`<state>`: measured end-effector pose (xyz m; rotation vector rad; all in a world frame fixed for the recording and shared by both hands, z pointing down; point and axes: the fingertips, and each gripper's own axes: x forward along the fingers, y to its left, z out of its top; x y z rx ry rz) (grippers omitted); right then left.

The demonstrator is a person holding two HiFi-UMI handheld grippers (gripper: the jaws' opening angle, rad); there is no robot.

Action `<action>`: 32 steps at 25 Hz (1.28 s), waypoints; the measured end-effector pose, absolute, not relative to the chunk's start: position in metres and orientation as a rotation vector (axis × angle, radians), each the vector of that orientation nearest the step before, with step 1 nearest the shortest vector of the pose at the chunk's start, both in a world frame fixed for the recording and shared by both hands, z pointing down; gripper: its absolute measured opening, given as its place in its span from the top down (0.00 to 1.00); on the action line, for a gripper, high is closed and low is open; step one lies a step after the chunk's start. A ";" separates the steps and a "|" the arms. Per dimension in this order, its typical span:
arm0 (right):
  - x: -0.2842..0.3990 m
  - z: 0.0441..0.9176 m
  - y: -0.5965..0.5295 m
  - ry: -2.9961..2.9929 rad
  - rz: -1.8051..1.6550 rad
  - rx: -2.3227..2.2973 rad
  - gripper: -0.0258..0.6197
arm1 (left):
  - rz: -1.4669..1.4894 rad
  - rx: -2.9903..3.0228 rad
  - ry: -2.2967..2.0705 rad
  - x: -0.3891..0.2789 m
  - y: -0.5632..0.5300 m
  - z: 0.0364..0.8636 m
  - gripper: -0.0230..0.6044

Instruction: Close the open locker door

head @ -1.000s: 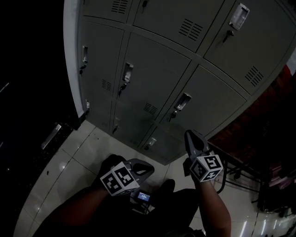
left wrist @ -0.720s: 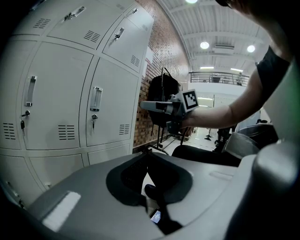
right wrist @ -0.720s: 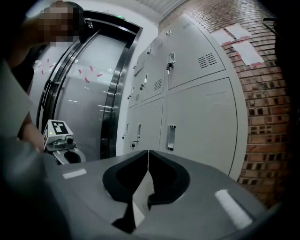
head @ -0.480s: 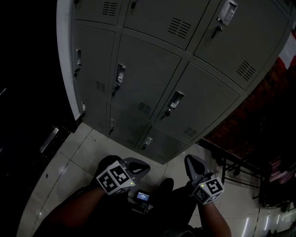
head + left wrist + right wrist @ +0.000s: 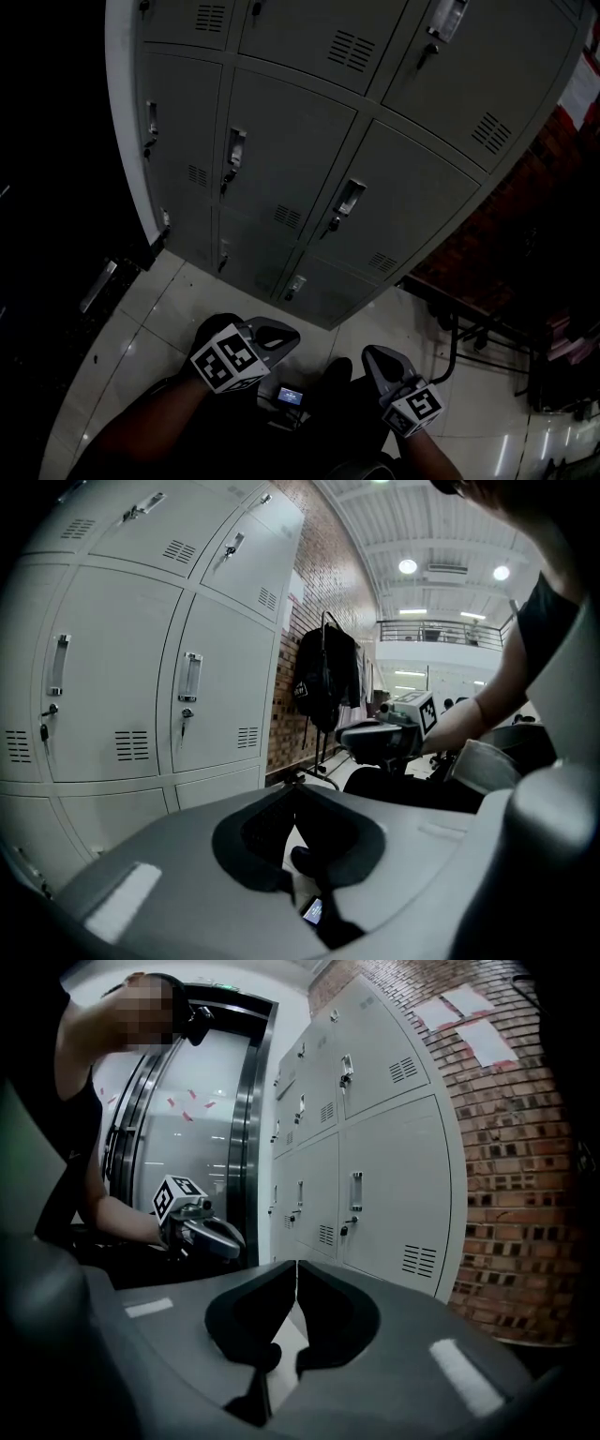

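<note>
The grey locker bank (image 5: 309,150) fills the upper head view; every door I can see lies flush, with handles and keys on the door edges. In the left gripper view the lockers (image 5: 122,696) stand to the left. In the right gripper view the lockers (image 5: 375,1176) stand ahead. My left gripper (image 5: 286,335) hangs low in front of the bottom row, shut and empty, its tips (image 5: 295,789) meeting. My right gripper (image 5: 370,358) is lower still, shut with nothing in it, its jaws (image 5: 296,1265) pressed together. Neither gripper touches the lockers.
A red brick wall (image 5: 525,234) adjoins the lockers on the right, with a metal rack's legs (image 5: 459,337) on the pale tiled floor (image 5: 169,309). A black backpack (image 5: 328,677) hangs on that rack. A dark-framed glass door (image 5: 234,1129) stands left of the lockers. A small lit screen (image 5: 292,397) glows near my body.
My right gripper has dropped down and back from the lockers, toward my body. The left gripper has hardly moved. The head view has drifted so the lockers sit a little higher and further left.
</note>
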<state>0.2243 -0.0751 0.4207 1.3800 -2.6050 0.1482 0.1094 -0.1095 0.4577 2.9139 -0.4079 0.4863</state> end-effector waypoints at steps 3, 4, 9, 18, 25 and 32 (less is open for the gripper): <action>0.229 0.424 -0.067 -2.600 0.164 1.393 0.95 | 0.489 2.913 -0.408 0.109 -0.110 0.458 0.94; 0.231 0.426 -0.064 -2.597 0.173 1.397 0.95 | 0.490 2.913 -0.408 0.109 -0.109 0.458 0.94; 0.242 0.433 -0.059 -2.612 0.213 1.425 0.95 | 0.497 2.917 -0.407 0.110 -0.109 0.458 0.94; 0.232 0.426 -0.060 -2.708 0.277 1.399 0.96 | 0.504 2.918 -0.405 0.110 -0.108 0.459 0.94; 0.238 0.434 -0.061 -2.675 0.301 1.394 0.96 | 0.506 2.917 -0.407 0.111 -0.109 0.459 0.94; 0.234 0.430 -0.061 -2.694 0.312 1.390 0.96 | 0.506 2.917 -0.408 0.110 -0.109 0.459 0.94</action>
